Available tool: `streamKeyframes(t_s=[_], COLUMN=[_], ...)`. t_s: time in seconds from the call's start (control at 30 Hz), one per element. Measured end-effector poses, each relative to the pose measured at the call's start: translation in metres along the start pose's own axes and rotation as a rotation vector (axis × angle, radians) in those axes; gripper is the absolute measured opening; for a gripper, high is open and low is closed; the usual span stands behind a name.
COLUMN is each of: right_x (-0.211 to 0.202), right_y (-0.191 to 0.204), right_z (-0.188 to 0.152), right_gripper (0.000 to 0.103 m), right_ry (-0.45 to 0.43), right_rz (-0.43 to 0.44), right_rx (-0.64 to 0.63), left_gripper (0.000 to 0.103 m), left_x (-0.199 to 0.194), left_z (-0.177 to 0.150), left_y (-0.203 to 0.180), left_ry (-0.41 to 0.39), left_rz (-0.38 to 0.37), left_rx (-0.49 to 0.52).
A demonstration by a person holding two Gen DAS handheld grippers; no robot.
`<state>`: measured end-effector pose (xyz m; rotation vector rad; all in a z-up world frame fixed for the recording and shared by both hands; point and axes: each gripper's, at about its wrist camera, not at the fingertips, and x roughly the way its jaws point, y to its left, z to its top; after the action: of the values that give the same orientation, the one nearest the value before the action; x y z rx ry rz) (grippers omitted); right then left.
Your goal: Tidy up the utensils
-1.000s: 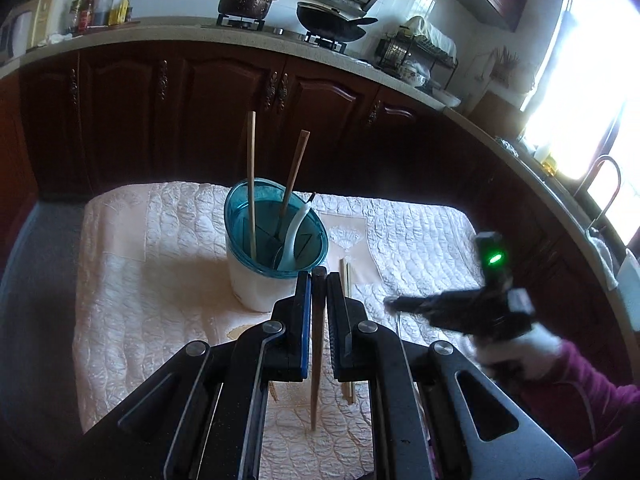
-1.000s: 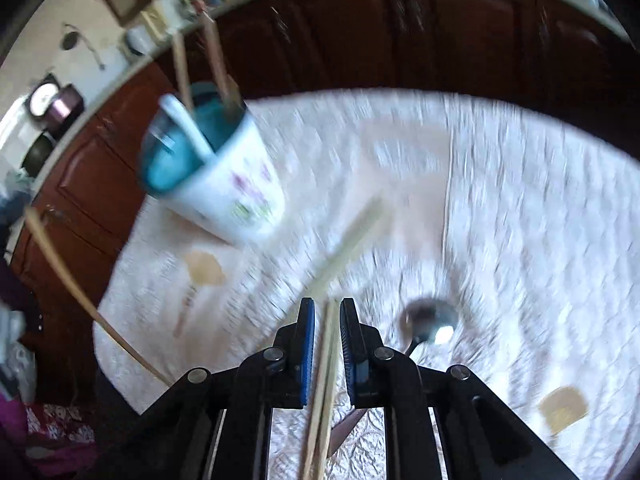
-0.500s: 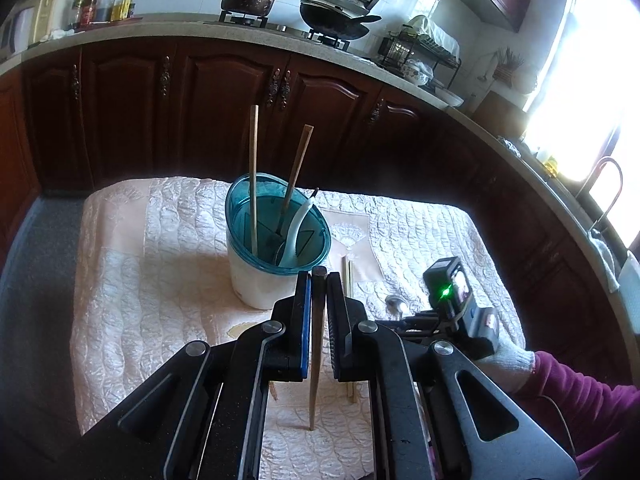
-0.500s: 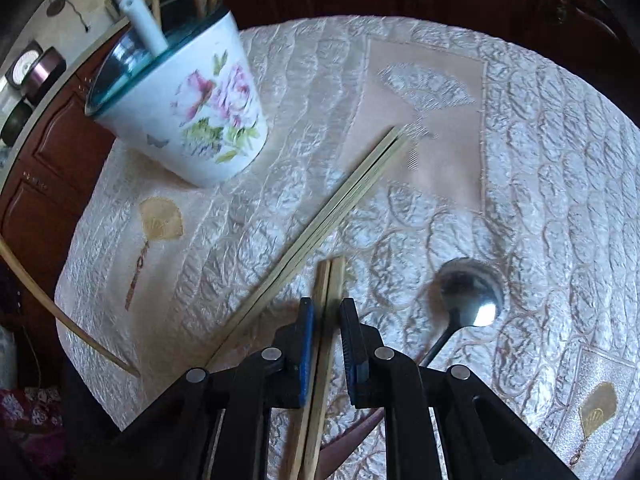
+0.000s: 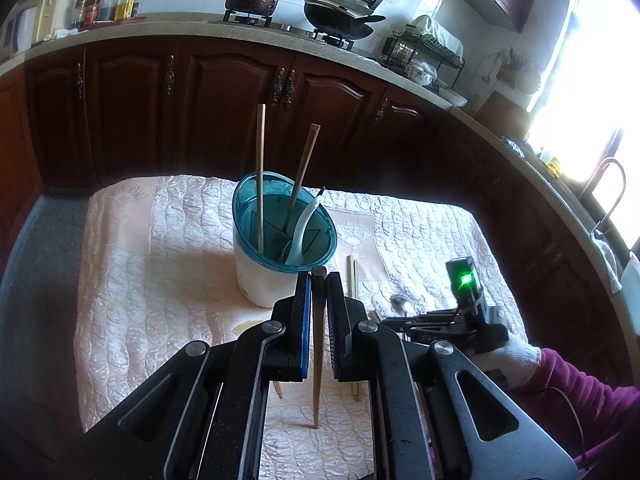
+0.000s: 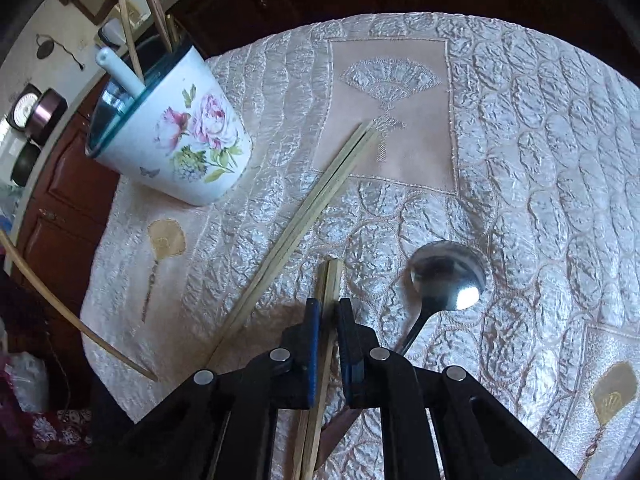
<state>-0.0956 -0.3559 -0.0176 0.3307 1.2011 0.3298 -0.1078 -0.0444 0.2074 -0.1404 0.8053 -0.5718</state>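
Observation:
A white flowered cup with a teal inner rim stands on the quilted cloth; it holds two chopsticks and a white spoon. My left gripper is shut on a dark brown chopstick that stands upright, its tip on the cloth. In the right wrist view my right gripper grips a pale chopstick pair low over the cloth, its jaws closing on it. A second pale pair lies loose between that gripper and the cup. A metal spoon lies just right of the gripper.
Dark wooden cabinets and a counter with a stove and pots curve round behind the table. A gloved hand with a purple sleeve holds the right gripper near the table's right front. The left-held chopstick crosses the right view's left edge.
The right gripper has come down to the cloth with its chopstick pair, ending beside the metal spoon. The left gripper and its brown chopstick have kept still.

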Motion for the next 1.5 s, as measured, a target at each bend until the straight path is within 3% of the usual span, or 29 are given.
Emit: streamKeyframes(t_s=[0.1,0.2,0.37,0.5,0.87,0.97,1.2,1.5], right_x=[-0.009,-0.011,-0.010,0.003,0.014,0.015,-0.006,0.012], right_y=[-0.007,-0.013,-0.011,-0.002,0.019,0.011,-0.014,-0.010], right_z=[-0.001,-0.002,-0.003,-0.004,0.003,0.007,0.000,0.005], right_gripper=[0.007,0.007,0.008,0.011,0.011,0.009,0.007,0.010], right_ry=[-0.017,-0.009,-0.012,0.018,0.022,0.001,-0.026,0.018], right_rz=[-0.011,-0.092,-0.046,-0.101,-0.144,-0.115,-0.146,-0.162], right_rx=[0.001,-0.017,0.008,-0.036,-0.075,-0.015,0.023,-0.020], left_gripper=[0.006,0.006,0.006,0.006,0.006,0.006,0.006,0.006], left_x=[0.000,0.000,0.000,0.001,0.000,0.001,0.000,0.007], left_z=[0.000,0.000,0.001,0.002,0.001,0.001,0.001,0.002], left_y=[-0.001,-0.002,-0.002,-0.001,0.000,0.002,0.000,-0.010], left_ry=[0.001,0.003,0.003,0.005,0.006,0.004,0.005,0.014], left_rz=[0.000,0.001,0.006,0.008,0.013,0.015,0.013,-0.001], left_rx=[0.002,0.005,0.010,0.006,0.003,-0.011,-0.001,0.022])
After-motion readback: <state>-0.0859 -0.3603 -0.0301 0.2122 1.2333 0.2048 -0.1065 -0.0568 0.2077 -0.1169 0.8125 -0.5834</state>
